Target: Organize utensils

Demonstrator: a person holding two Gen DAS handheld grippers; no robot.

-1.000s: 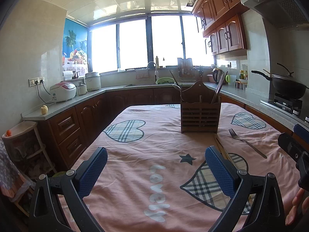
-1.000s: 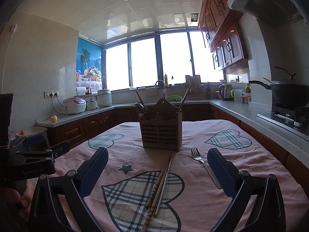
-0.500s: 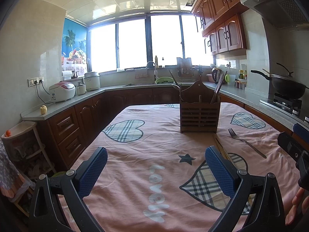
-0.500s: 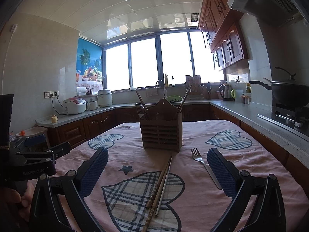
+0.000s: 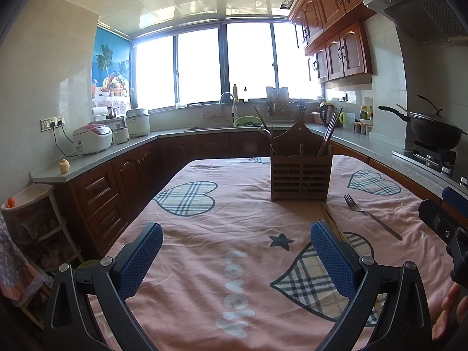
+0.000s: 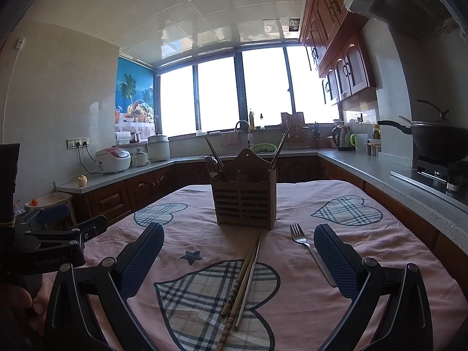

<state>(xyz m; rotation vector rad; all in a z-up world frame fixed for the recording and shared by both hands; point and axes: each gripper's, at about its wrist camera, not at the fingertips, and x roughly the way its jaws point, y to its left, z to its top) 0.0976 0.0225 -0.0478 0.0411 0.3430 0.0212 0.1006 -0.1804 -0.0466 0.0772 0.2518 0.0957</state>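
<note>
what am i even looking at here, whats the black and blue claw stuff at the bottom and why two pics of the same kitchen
Those claws are two handheld grippers, one in each of a person's hands; each carries a camera looking out between its blue pads. One picture is from the left gripper, the other from the right gripper. Both are open and hold nothing. On the pink tablecloth stand a wooden utensil holder with utensils already in it, and, loose in front of it, chopsticks and a fork.

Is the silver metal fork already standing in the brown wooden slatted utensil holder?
No, the silver metal fork lies flat on the pink cloth, in front of the brown wooden slatted utensil holder.
</note>
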